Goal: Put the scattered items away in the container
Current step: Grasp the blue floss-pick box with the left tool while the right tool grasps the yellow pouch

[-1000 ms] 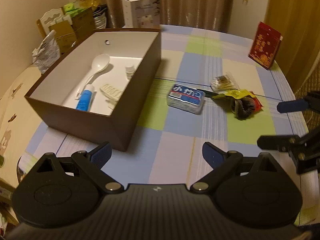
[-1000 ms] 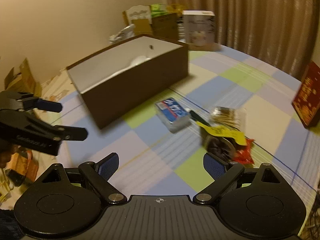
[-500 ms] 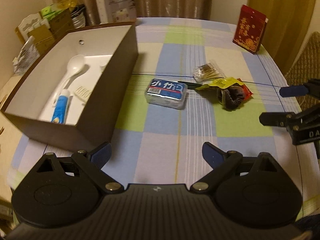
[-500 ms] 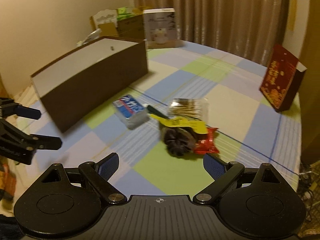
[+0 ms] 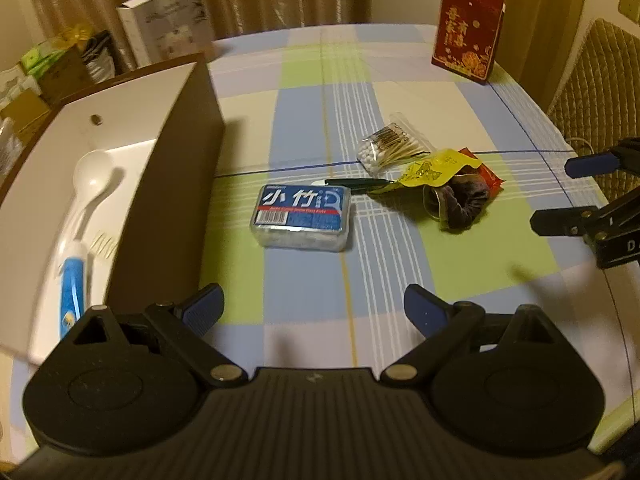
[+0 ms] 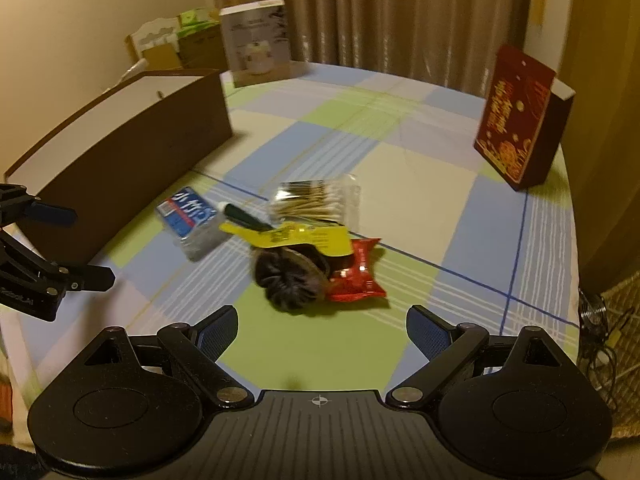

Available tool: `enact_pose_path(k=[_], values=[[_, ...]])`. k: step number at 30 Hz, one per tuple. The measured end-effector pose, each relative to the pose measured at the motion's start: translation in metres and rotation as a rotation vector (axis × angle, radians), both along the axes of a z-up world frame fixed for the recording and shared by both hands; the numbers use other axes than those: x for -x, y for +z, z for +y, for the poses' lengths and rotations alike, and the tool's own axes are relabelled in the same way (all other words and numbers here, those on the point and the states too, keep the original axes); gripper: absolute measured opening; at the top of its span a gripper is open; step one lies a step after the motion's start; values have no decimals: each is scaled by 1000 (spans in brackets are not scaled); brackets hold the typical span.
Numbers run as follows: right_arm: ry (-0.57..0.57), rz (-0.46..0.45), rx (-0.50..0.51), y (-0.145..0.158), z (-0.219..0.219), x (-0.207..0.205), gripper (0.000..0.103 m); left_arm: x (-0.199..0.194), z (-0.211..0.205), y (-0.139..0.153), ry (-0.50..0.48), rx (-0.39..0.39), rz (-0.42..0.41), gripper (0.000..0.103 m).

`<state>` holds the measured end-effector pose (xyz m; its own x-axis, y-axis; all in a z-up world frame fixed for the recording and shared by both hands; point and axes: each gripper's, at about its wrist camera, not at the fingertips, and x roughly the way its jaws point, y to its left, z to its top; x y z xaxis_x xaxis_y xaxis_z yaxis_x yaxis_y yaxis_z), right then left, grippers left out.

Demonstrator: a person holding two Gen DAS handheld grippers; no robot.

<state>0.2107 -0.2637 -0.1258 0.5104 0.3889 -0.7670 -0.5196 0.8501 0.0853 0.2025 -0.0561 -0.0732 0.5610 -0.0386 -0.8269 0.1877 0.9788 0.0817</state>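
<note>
A brown box with a white inside (image 5: 176,168) (image 6: 132,152) stands at the table's left; it holds a white spoon (image 5: 90,176) and a blue tube (image 5: 72,288). On the cloth lie a blue floss-pick case (image 5: 302,216) (image 6: 190,222), a black pen (image 5: 356,182), a cotton-swab pack (image 5: 394,146) (image 6: 314,198), a yellow packet (image 5: 434,168) (image 6: 296,236), a dark scrunchie (image 5: 460,204) (image 6: 290,278) and a red sachet (image 6: 356,276). My left gripper (image 5: 314,310) is open and empty, short of the case. My right gripper (image 6: 320,328) is open and empty, just short of the scrunchie.
A red gift box (image 5: 466,30) (image 6: 520,118) stands at the far right of the checked tablecloth. A white carton (image 5: 168,22) (image 6: 258,42) and cardboard boxes (image 6: 176,46) stand behind the container. A woven chair back (image 5: 600,92) is beyond the right edge.
Both grippers have swung right and closer to the loose items. The scrunchie pile now sits centred before the right gripper. Jaws stayed open.
</note>
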Motion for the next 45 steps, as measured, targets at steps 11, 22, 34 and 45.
enact_pose_path(k=[11, 22, 34, 45], values=[[-87, 63, 6, -16, -9, -31, 96, -70, -1, -25, -63, -32, 67, 95], [-152, 89, -26, -20, -28, -53, 96, -127, -8, -58, -98, -69, 169, 95], [-378, 404, -599, -31, -62, -88, 83, -118, -15, -65, -105, -102, 169, 84], [-550, 675, -857, -68, -60, -112, 55, -76, -7, -60, -59, -79, 192, 84]])
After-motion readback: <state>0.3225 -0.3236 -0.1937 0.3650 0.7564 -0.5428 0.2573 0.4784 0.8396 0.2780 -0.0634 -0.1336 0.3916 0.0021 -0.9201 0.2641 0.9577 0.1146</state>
